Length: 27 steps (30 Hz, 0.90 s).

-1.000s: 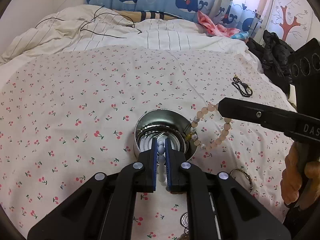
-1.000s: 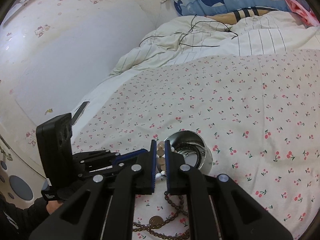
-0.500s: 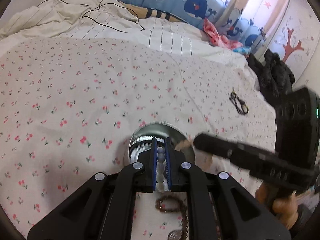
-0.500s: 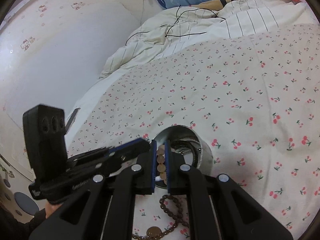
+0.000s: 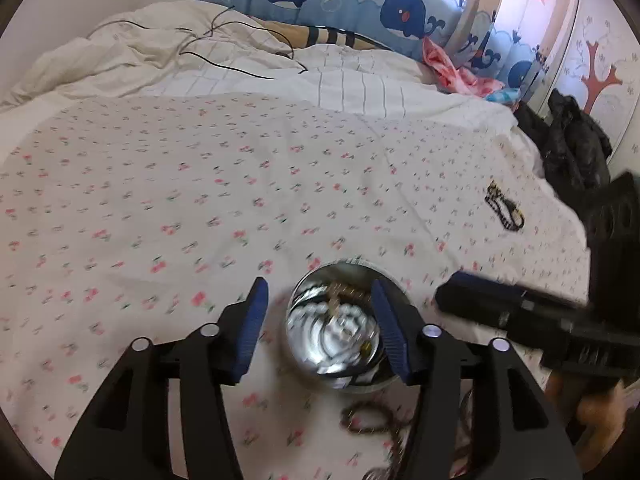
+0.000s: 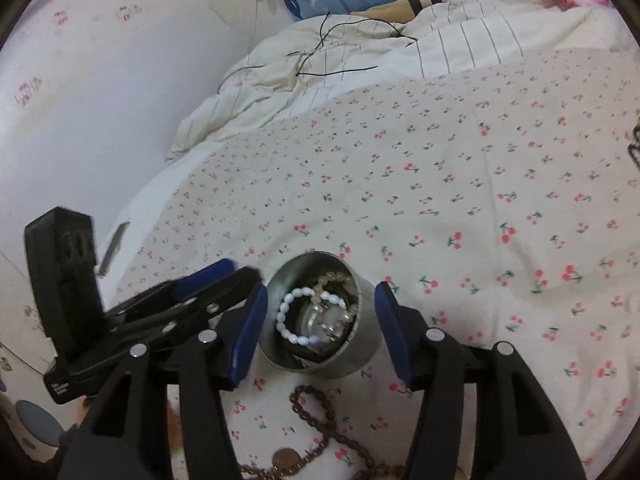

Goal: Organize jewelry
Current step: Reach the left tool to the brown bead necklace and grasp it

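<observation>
A round metal tin (image 6: 356,344) stands on the cherry-print bedsheet; it also shows in the left wrist view (image 5: 340,272). Inside lie a white bead bracelet (image 6: 292,316), a pale pink bead bracelet (image 6: 332,278) and other pieces. My left gripper (image 5: 320,328) is open and empty, its jaws either side of the tin. My right gripper (image 6: 318,330) is open and empty, its jaws also straddling the tin. A brown bead string with a coin pendant (image 6: 316,420) lies on the sheet just in front of the tin. A dark bracelet (image 5: 502,210) lies far right.
A rumpled striped duvet (image 5: 200,56) with a black cable is at the back. Dark clothes (image 5: 568,140) are heaped at the bed's right edge. A white wall (image 6: 100,100) borders the bed's left side.
Both grippers have opened. The white bead bracelet from the left and the pink bead bracelet from the right have dropped into the tin.
</observation>
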Available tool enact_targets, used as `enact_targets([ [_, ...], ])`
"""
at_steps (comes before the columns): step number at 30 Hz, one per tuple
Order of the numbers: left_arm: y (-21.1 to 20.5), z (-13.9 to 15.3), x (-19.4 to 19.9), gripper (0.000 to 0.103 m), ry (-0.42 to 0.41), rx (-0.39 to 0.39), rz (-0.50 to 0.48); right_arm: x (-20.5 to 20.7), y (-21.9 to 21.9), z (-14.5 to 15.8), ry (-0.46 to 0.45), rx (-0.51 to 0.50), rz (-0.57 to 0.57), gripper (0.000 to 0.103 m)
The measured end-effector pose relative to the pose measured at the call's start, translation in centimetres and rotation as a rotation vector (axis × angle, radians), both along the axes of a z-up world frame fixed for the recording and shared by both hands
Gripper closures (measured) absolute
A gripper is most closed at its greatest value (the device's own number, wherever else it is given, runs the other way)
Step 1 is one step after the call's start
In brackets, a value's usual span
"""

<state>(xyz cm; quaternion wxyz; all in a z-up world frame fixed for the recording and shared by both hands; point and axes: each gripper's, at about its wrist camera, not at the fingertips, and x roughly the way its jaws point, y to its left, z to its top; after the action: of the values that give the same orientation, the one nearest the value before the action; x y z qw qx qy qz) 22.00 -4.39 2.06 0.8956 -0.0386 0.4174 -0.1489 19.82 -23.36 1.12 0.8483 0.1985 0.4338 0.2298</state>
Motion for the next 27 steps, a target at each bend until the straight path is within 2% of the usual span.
enact_targets([
  [3, 1.1, 0.2, -2.1, 0.044, 0.007, 0.007, -0.004, -1.4, -0.5, 1.0, -0.006, -0.058, 0.016, 0.048],
  [8, 2.2, -1.1, -6.1, 0.041, 0.055, 0.008, -0.034, -5.8, -1.6, 2.8, -0.074, -0.243, 0.031, 0.046],
  [12, 1.6, -2.3, -8.0, 0.041, 0.096, 0.011, -0.084, -9.1, -4.5, 1.8, -0.042, -0.299, -0.011, 0.045],
  [18, -0.9, -3.7, -10.9, 0.041, 0.100, 0.105, -0.166, -12.2, -7.3, -1.5, 0.049, -0.322, -0.019, 0.046],
  [19, -1.1, -4.0, -11.5, 0.041, 0.098, 0.115, -0.172, -12.4, -7.5, -1.8, 0.053, -0.317, -0.016, 0.051],
  [22, -1.3, -4.5, -12.9, 0.041, 0.099, 0.117, -0.193, -12.3, -7.1, -2.4, 0.054, -0.302, 0.007, 0.054],
  [25, -2.0, -4.0, -14.4, 0.041, 0.076, 0.082, -0.250, -12.0, -6.5, -2.8, 0.064, -0.283, 0.038, 0.057],
  [27, -2.6, -4.3, -15.1, 0.041, 0.079, 0.114, -0.264, -11.8, -6.2, -3.2, 0.074, -0.296, 0.050, 0.057],
])
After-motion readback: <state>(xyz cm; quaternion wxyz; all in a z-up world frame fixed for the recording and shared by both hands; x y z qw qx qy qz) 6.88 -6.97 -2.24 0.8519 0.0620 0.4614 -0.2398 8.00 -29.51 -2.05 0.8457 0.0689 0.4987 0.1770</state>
